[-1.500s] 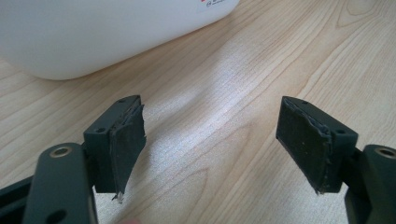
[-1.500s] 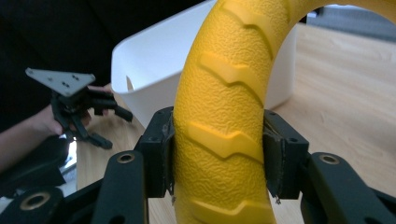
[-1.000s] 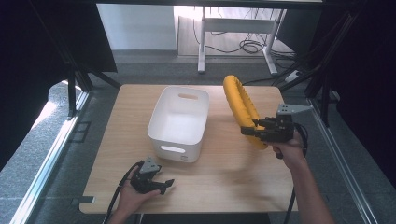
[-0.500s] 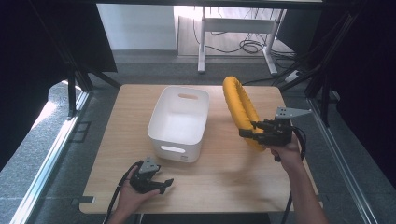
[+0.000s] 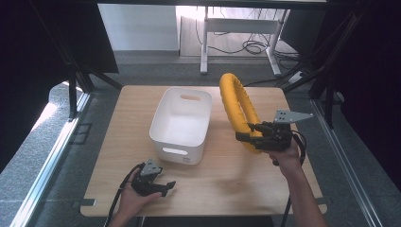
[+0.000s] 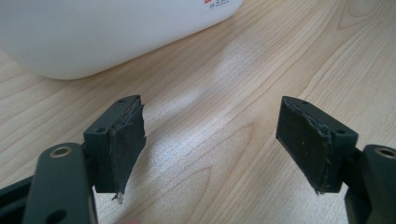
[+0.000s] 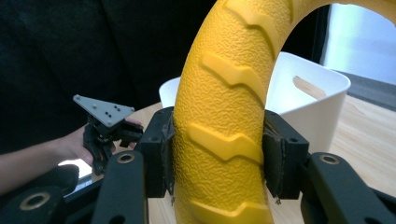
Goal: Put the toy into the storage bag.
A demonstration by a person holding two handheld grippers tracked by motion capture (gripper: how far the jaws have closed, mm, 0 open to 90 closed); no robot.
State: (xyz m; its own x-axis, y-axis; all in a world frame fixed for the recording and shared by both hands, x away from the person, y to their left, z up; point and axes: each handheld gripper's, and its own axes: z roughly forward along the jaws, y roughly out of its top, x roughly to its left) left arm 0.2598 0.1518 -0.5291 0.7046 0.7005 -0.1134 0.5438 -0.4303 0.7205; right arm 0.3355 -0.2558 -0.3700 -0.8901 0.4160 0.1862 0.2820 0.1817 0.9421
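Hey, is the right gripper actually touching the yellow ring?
Touching. In the right gripper view, the right gripper has both jaws pressed flat against opposite sides of the yellow ring, with no gap.

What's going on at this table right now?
A person works with a handheld gripper in each hand. The right gripper is clamped on a yellow tyre-like ring, holding it upright above the wooden table, just right of a white bin. The left gripper rests open near the table's front edge, holding nothing.
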